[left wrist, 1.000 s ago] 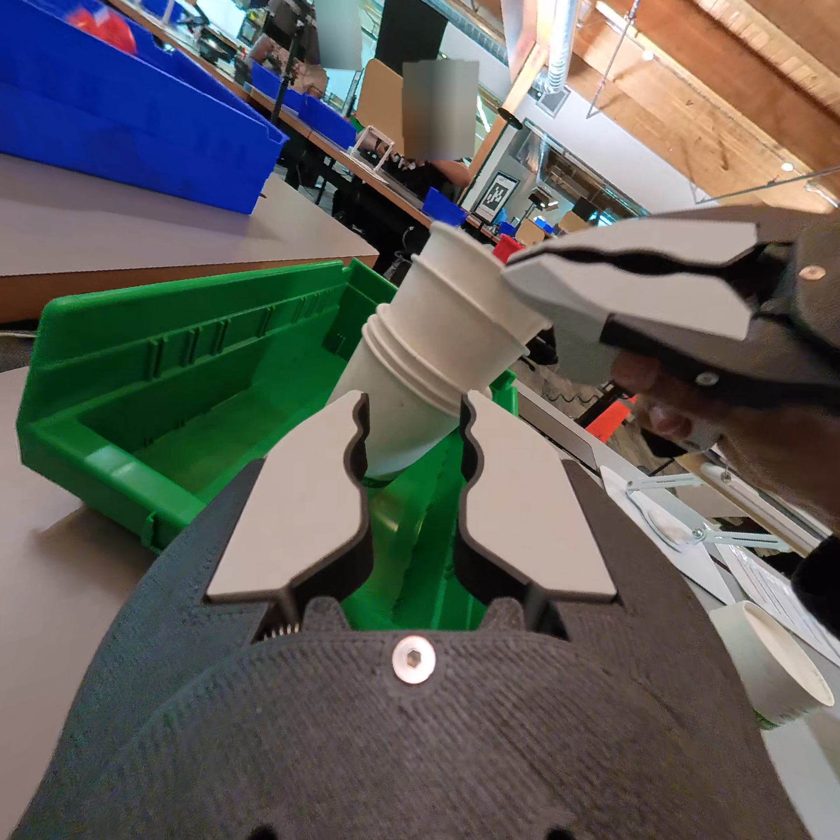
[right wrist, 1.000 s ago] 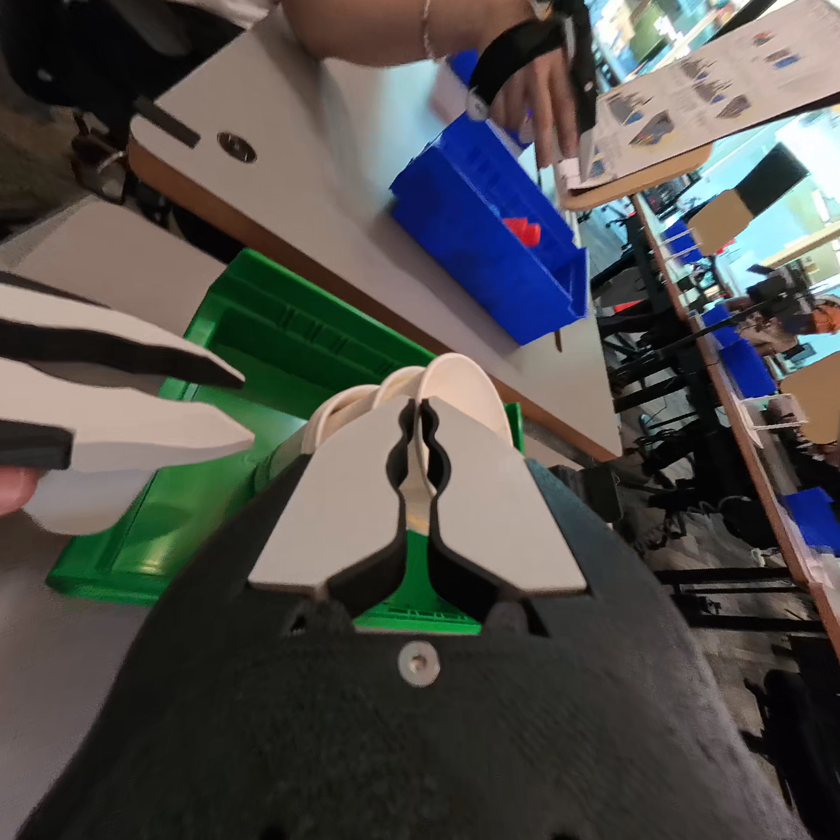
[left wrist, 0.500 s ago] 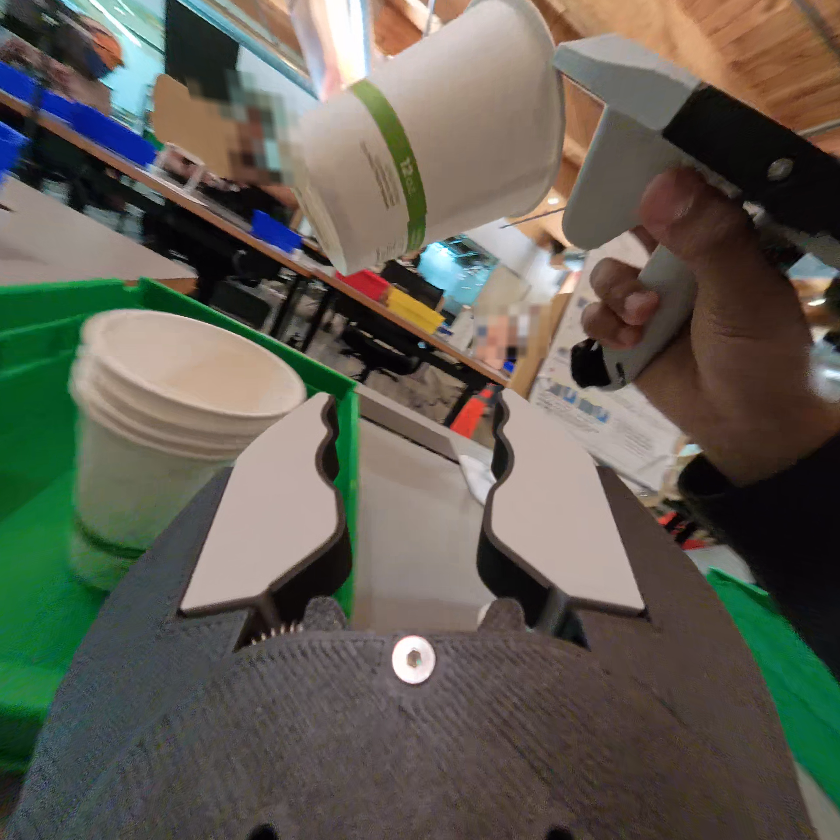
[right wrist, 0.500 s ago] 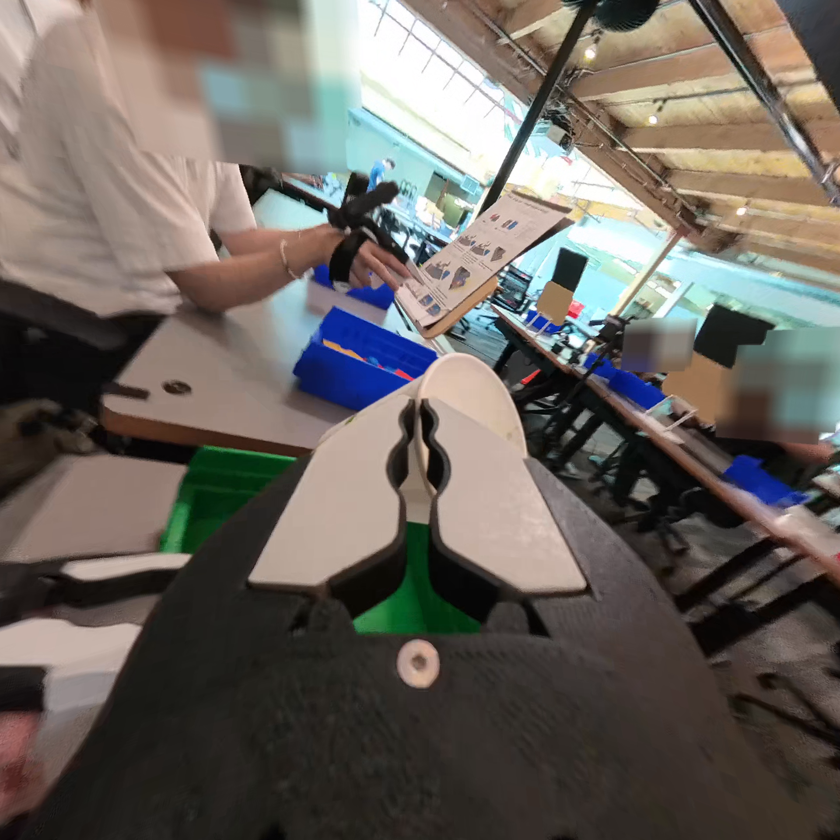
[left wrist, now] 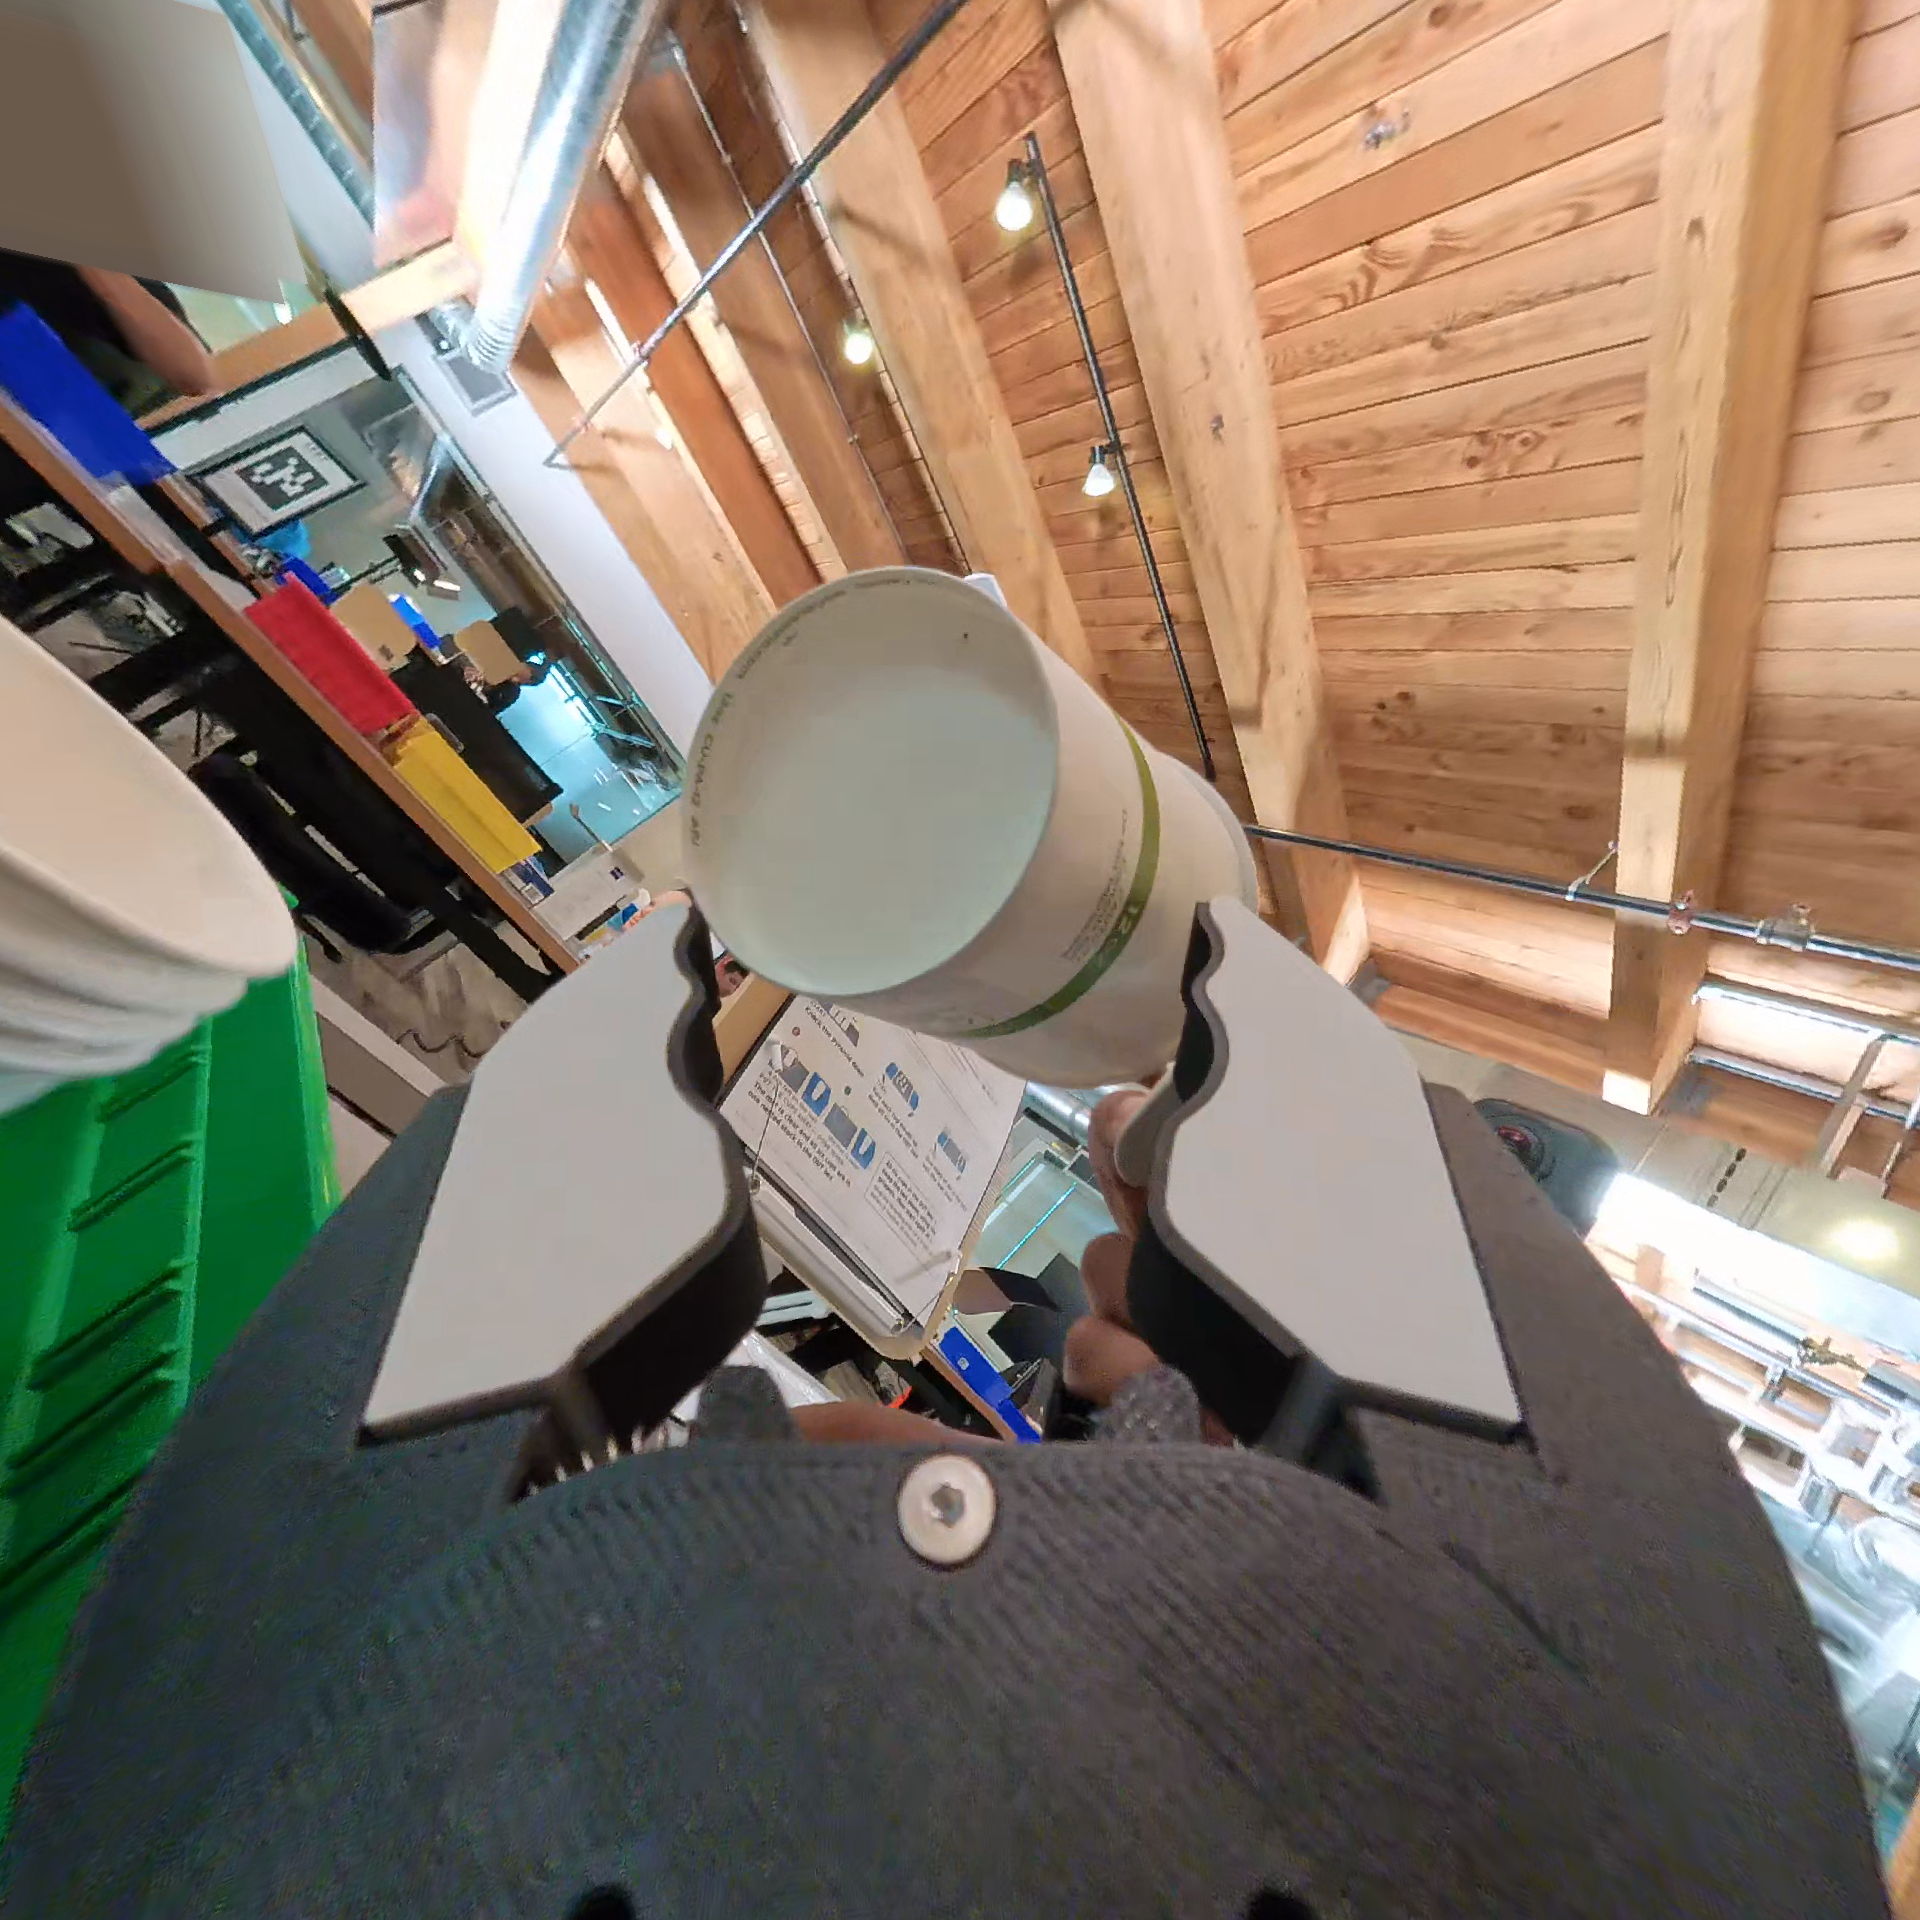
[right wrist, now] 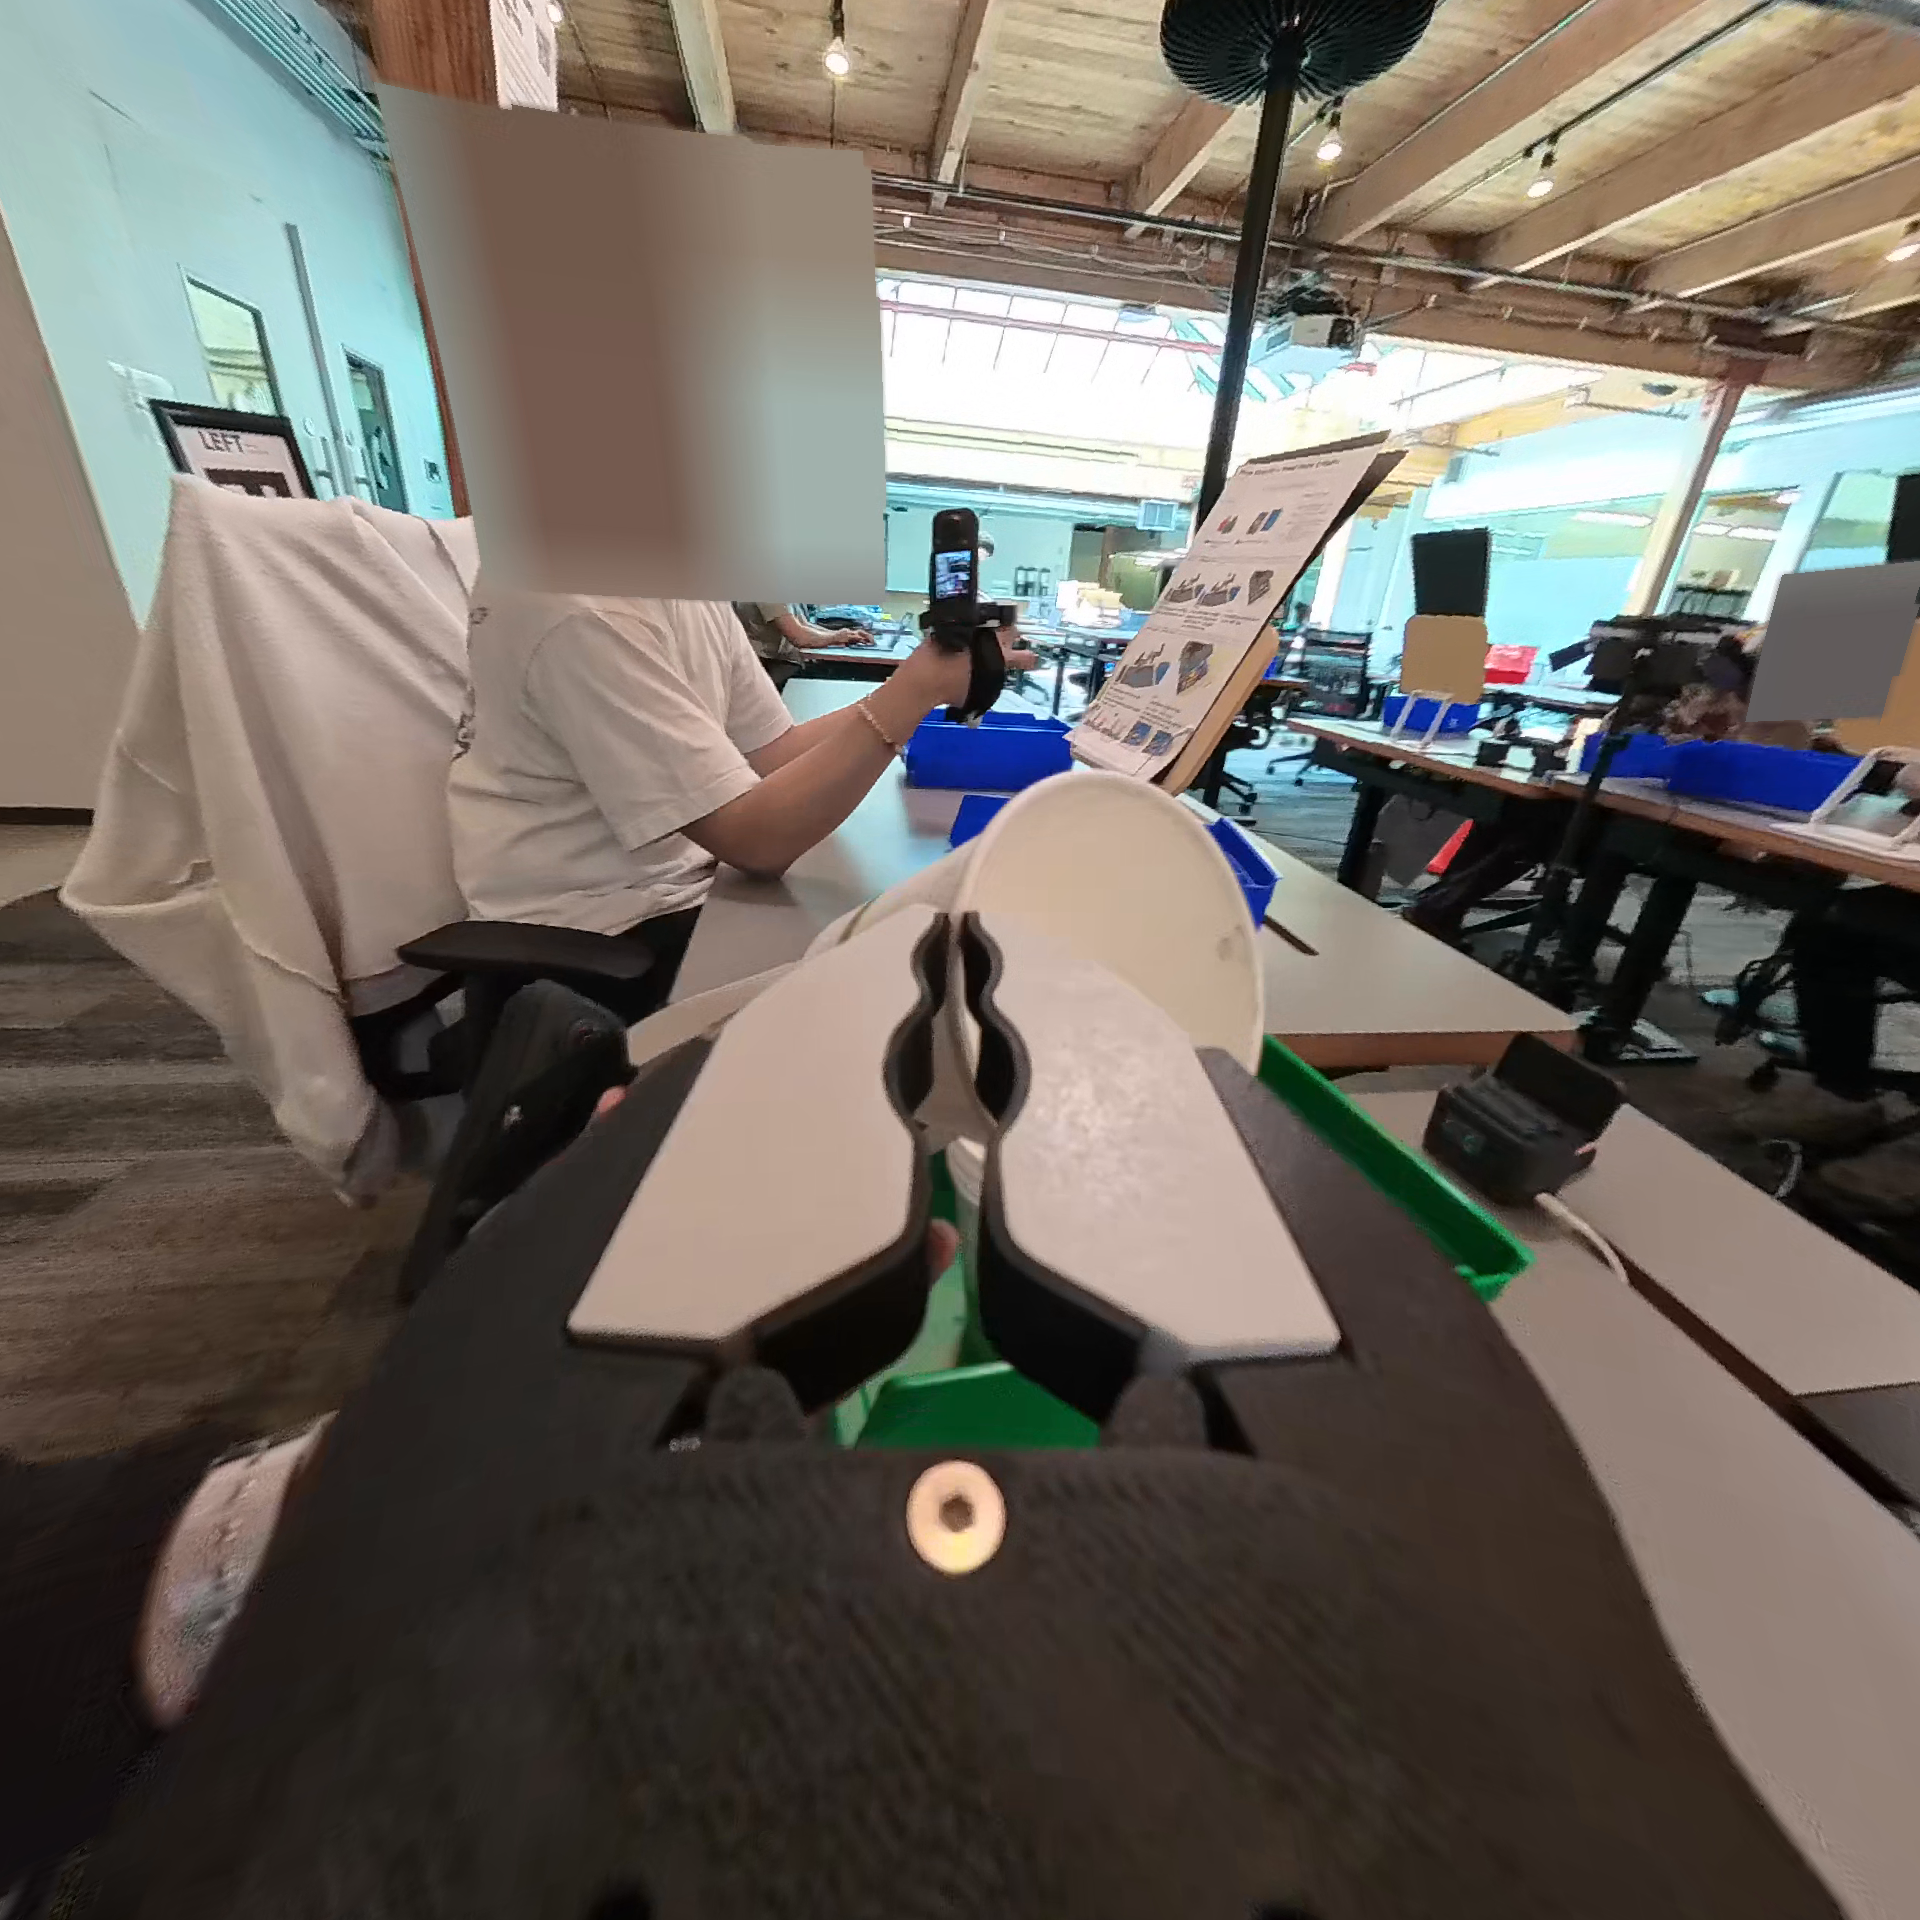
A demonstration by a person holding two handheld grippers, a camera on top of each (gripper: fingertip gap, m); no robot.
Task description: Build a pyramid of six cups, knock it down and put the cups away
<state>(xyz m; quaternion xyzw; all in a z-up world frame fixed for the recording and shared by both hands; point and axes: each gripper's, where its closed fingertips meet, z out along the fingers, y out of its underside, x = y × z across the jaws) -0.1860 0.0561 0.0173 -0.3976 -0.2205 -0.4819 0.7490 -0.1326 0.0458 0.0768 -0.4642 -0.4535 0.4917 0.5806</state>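
Cup lifted, pinched by right tongs | left tongs spread wider, seemingly empty

You're in an open workshop: long worktops with blue bins at right, timber ceiling beams overhead.

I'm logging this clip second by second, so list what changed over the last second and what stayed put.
The left gripper, clamped a second ago on the nested white paper cup stack, let go and stands open, tilted up toward the wooden ceiling. The right gripper pulled one white paper cup with a green band off that stack and raised it. Unchanged: the right gripper grips the cup's rim; the stack stays by the green plastic bin.
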